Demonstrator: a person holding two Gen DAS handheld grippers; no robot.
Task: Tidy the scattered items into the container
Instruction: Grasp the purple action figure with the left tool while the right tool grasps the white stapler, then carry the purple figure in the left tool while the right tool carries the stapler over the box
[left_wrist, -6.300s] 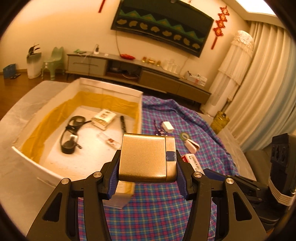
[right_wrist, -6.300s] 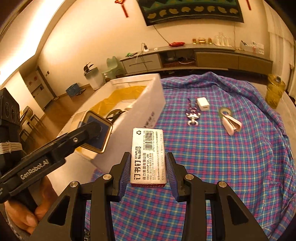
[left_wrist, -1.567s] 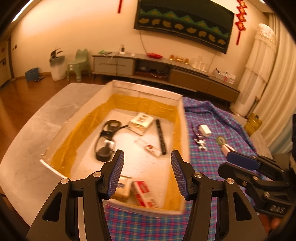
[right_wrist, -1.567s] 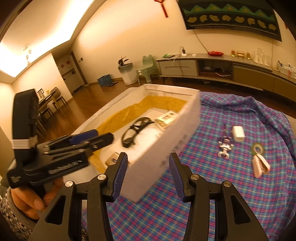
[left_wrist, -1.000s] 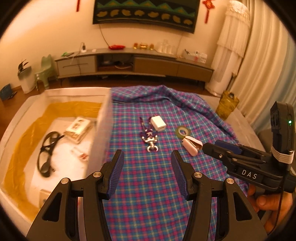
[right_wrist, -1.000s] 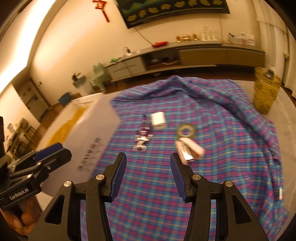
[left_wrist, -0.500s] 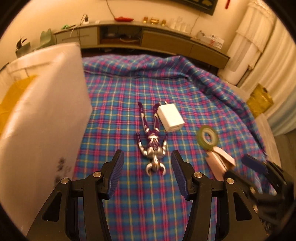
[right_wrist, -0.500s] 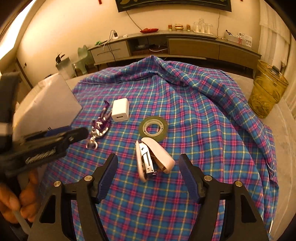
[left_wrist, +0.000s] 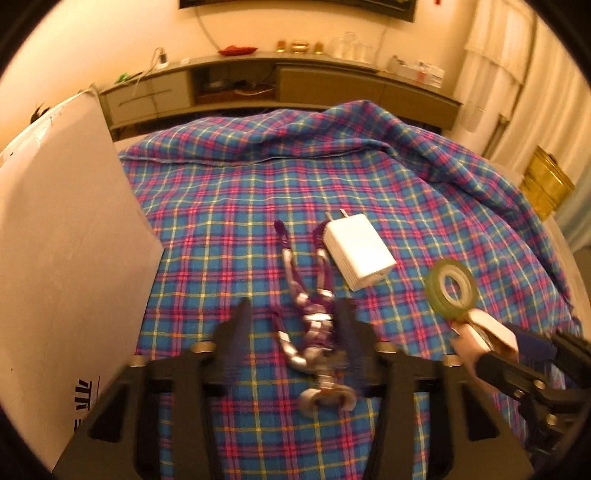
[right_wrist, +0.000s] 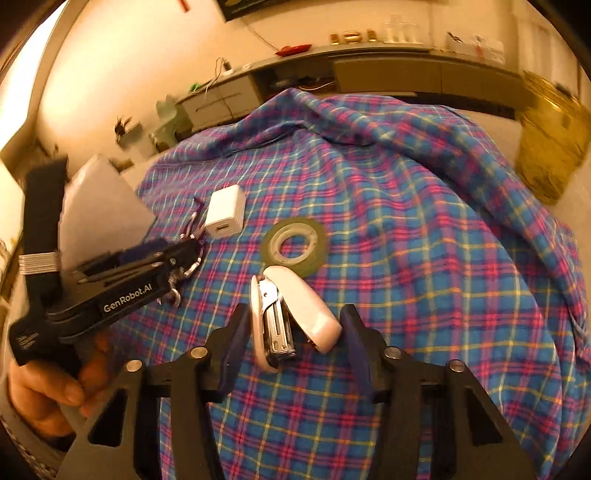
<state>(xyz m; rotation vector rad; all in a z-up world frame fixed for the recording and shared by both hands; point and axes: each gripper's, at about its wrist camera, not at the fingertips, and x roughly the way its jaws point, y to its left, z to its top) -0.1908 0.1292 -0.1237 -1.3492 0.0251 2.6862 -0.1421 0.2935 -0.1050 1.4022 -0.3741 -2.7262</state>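
On the plaid cloth (left_wrist: 229, 229) lies a purple and silver figure keychain (left_wrist: 314, 325). My left gripper (left_wrist: 293, 332) straddles it with its jaws closing; the right pad is at the figure, while a gap shows on the left side. A pale pink stapler (right_wrist: 310, 310) lies on its side between the fingers of my right gripper (right_wrist: 293, 332). Those jaws are closing too, and both pads touch the stapler. Just beyond lie a white charger (left_wrist: 358, 254) and a green tape roll (right_wrist: 295, 243). The white container (left_wrist: 66, 258) stands on the left.
A person's hand (right_wrist: 48, 391) holds the left gripper at the left edge of the right wrist view. The cloth bunches into folds at its far side (right_wrist: 369, 122). Behind the table runs a low cabinet (left_wrist: 280, 88), and a yellow bin (left_wrist: 546, 188) stands on the floor to the right.
Both grippers have come down closer to the cloth and their jaws have narrowed. The left now flanks the figure keychain, and the right has closed in on the stapler.
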